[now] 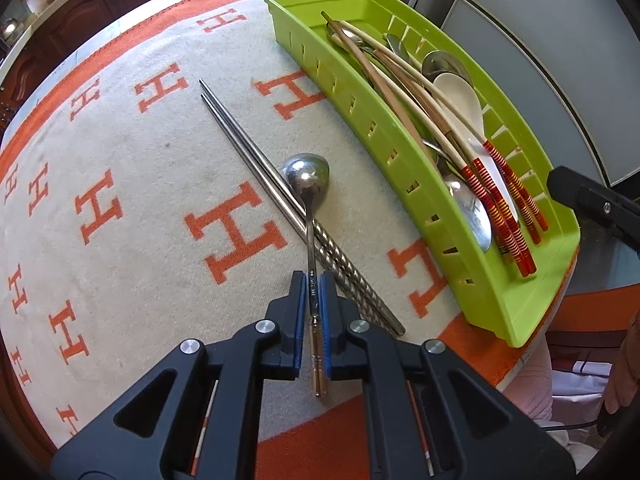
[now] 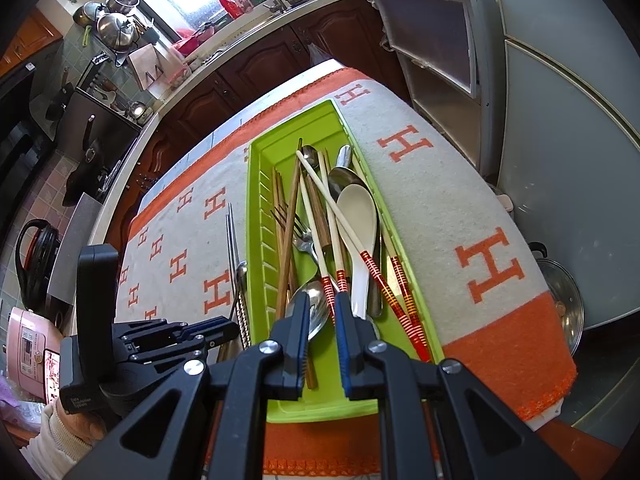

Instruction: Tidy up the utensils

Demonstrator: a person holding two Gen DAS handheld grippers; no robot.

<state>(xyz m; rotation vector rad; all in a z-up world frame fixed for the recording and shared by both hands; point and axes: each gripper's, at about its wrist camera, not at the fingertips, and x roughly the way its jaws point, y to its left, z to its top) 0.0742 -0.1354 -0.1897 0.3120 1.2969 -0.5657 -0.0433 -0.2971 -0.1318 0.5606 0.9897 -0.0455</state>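
On my counter's blanket, the steel chopsticks lie under the spoon at 12 o'clock from my left tool, which is clamped on its handle. The green tray sits at 2 o'clock. My right tool hovers parted over the tray's utensils.

The desk is covered by a cream cloth with an orange border and orange H letters. Taking the green tray as landmark: it lies on the cloth along the right side, holding a heap of cutlery. Just left of the tray, a pair of metal chopsticks lies roughly parallel to its long wall. A metal spoon lies across the chopsticks, its bowl between them and the tray.
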